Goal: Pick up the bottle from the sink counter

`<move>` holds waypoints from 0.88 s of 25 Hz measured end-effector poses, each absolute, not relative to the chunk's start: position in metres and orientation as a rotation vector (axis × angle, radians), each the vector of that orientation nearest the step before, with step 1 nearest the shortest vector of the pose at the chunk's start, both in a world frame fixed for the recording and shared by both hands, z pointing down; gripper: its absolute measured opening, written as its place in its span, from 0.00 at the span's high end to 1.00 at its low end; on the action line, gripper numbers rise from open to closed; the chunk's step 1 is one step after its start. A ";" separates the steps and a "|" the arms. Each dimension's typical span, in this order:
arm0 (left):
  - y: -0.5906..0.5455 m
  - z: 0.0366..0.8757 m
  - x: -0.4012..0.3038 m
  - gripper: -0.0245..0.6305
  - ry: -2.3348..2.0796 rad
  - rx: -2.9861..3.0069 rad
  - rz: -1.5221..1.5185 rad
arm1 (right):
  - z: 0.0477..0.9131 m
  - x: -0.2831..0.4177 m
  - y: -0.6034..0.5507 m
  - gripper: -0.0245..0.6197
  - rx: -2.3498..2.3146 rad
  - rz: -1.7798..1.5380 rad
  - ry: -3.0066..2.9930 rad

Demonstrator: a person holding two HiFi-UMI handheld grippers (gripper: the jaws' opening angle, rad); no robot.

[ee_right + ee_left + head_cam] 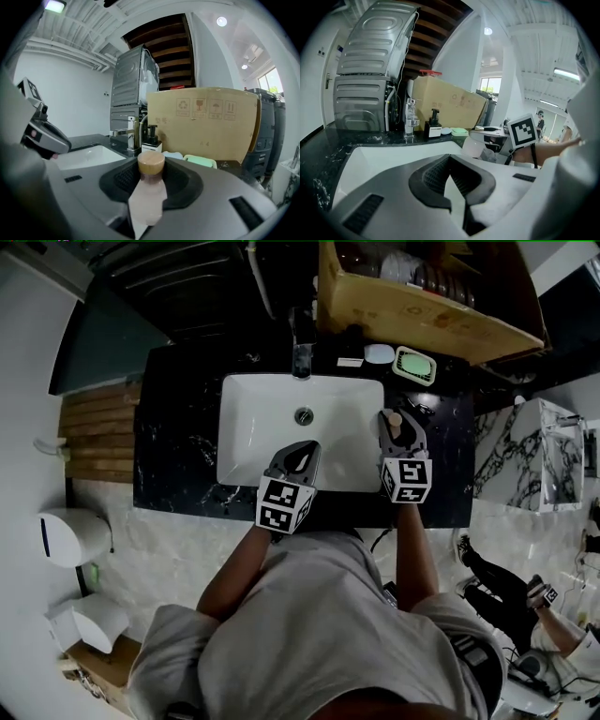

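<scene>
The bottle [149, 187], pale pink with a round wooden cap, stands upright between the jaws of my right gripper [150, 192], which is shut on it. From the head view, the bottle [395, 419] and right gripper [397, 427] are over the black marble counter [178, 427], just right of the white sink basin [262, 418]. My left gripper [306, 452] hovers over the basin's front edge. In the left gripper view my left gripper [451, 176] has its tips together and nothing between them.
A chrome faucet [301, 357] stands behind the basin. A dark soap dispenser [151, 136], a green soap dish [414, 365] and a small white soap [379, 353] sit at the back right. A big cardboard box [422, 296] stands behind them. A person [534, 615] crouches on the floor, right.
</scene>
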State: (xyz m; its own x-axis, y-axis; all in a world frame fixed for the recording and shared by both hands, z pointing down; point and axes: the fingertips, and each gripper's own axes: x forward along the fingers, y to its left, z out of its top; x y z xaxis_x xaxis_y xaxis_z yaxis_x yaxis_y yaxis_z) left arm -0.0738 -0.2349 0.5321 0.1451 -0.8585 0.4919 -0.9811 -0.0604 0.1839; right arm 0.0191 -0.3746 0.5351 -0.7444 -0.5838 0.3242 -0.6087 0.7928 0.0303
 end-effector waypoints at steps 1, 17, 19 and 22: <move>-0.234 0.533 -0.077 0.94 -1.759 1.954 0.344 | 0.534 0.012 -0.369 0.75 0.891 0.111 -2.675; -0.198 0.524 -0.158 0.94 -1.904 1.857 0.300 | 0.494 -0.102 -0.284 0.75 0.602 0.103 -2.811; -0.194 0.518 -0.169 0.94 -1.921 1.854 0.298 | 0.487 -0.112 -0.274 0.75 0.590 0.094 -2.816; -0.191 0.509 -0.183 0.94 -1.946 1.861 0.291 | 0.476 -0.123 -0.262 0.75 0.582 0.082 -2.827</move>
State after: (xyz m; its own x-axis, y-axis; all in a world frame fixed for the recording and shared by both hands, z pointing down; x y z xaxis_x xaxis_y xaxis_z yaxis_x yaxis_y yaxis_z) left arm -0.1833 -0.1914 0.5086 -0.0066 -0.8967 0.4426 -0.9870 0.0769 0.1412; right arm -0.1232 -0.2619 0.4758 -0.8881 -0.3810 0.2573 -0.3952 0.9186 -0.0040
